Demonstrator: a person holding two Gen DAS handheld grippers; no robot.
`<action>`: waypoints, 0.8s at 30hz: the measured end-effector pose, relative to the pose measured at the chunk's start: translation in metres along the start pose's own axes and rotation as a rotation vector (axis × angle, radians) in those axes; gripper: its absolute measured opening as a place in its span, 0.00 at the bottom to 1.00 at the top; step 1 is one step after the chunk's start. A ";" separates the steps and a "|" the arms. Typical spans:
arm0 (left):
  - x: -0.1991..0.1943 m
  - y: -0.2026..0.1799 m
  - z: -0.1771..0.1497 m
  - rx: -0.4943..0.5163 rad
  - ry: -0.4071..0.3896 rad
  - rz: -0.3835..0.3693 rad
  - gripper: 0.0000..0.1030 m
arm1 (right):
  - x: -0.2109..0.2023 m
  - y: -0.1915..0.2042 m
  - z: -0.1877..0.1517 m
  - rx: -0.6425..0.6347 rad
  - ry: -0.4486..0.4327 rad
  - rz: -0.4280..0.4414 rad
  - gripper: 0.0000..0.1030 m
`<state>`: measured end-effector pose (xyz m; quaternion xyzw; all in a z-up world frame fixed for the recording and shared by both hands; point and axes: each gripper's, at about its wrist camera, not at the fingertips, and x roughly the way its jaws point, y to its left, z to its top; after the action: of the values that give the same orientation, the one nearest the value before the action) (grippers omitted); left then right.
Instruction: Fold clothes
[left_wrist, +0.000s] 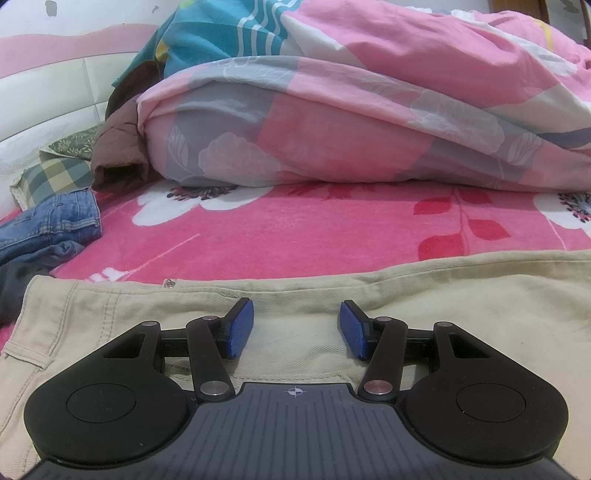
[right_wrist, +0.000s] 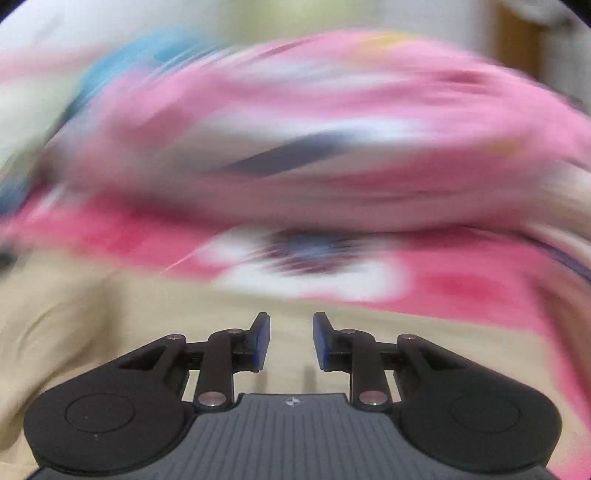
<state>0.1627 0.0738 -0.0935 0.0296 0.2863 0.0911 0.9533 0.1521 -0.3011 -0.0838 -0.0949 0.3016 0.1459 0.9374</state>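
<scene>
Under both parted jaws, khaki trousers (left_wrist: 424, 295) spread flat, none gripped

Left gripper (left_wrist: 296, 329) jaws apart, nothing between; right gripper (right_wrist: 291, 341) narrower gap, seemingly empty.

We see a bed covered by a bright pink blanket (left_wrist: 295, 229) printed with white flowers and red leaves. Toward twelve o'clock a bulky quilt (left_wrist: 332, 122) in pink, grey and white patches lies heaped across it, with a teal striped cloth (left_wrist: 221, 40) behind it at eleven o'clock. At ten o'clock stands a padded white headboard (left_wrist: 55, 103) with a pink band, and above it a pale wall (left_wrist: 110, 14) with chipped spots. Near nine o'clock lie a checked pillow (left_wrist: 55, 177) and a green patterned one (left_wrist: 77, 142), beside a brown cloth (left_wrist: 118, 147). The light is soft and even. In the right wrist view the same bedding is blurred.
</scene>
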 end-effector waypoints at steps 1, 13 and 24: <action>0.000 0.000 0.000 0.001 0.000 0.000 0.51 | 0.016 0.019 0.002 -0.061 0.030 0.056 0.23; 0.000 0.000 -0.001 0.002 -0.002 0.000 0.52 | 0.026 -0.171 -0.038 0.363 0.055 -0.209 0.13; 0.001 0.000 -0.001 0.011 0.000 0.006 0.52 | -0.058 -0.179 -0.070 0.470 -0.063 -0.259 0.02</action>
<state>0.1631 0.0736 -0.0948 0.0356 0.2866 0.0925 0.9529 0.1288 -0.5007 -0.0888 0.0923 0.2832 -0.0463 0.9535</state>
